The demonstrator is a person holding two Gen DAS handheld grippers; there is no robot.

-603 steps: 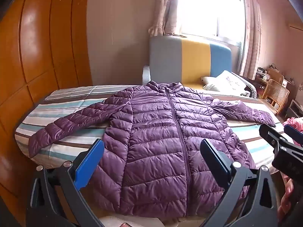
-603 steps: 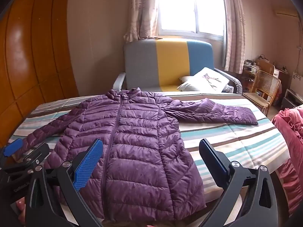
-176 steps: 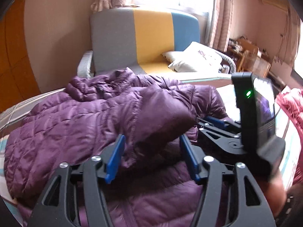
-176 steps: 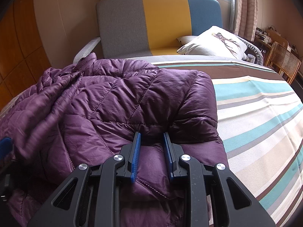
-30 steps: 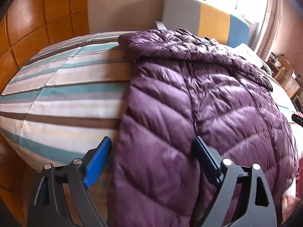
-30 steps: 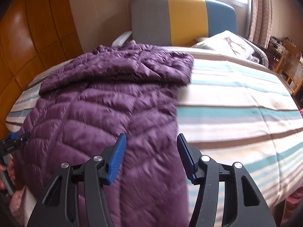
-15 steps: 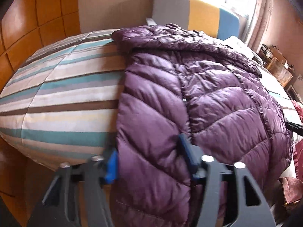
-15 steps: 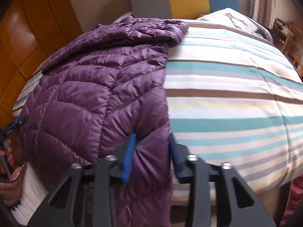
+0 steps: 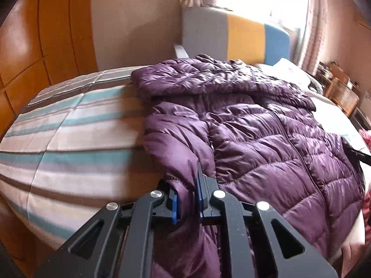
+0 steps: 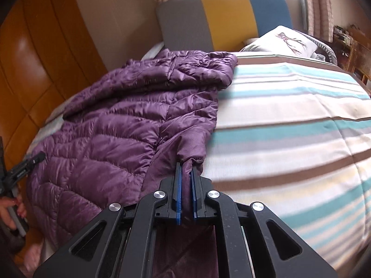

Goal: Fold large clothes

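Observation:
A purple quilted jacket (image 9: 266, 139) lies front up on the striped bed (image 9: 69, 139), its sleeves folded across the chest. My left gripper (image 9: 186, 185) has its jaws closing on the hem's left corner, and the blue pads pinch bunched fabric. In the right wrist view the jacket (image 10: 120, 127) covers the left half of the bed (image 10: 289, 139). There my right gripper (image 10: 186, 169) has its jaws closing on the hem's right corner, with fabric squeezed between the pads. The left gripper (image 10: 20, 169) shows at the far left edge, with a hand (image 10: 9, 206) below it.
A grey, yellow and blue chair (image 10: 222, 16) stands behind the bed with a white pillow (image 10: 280, 39) on it. Orange wooden panels (image 9: 34, 34) line the left side. A rattan chair (image 9: 343, 95) and pink fabric (image 9: 366, 139) sit to the right.
Both grippers went from wide open around the hem to clamped on its two corners. The gripped corners are now bunched and raised slightly off the bed edge.

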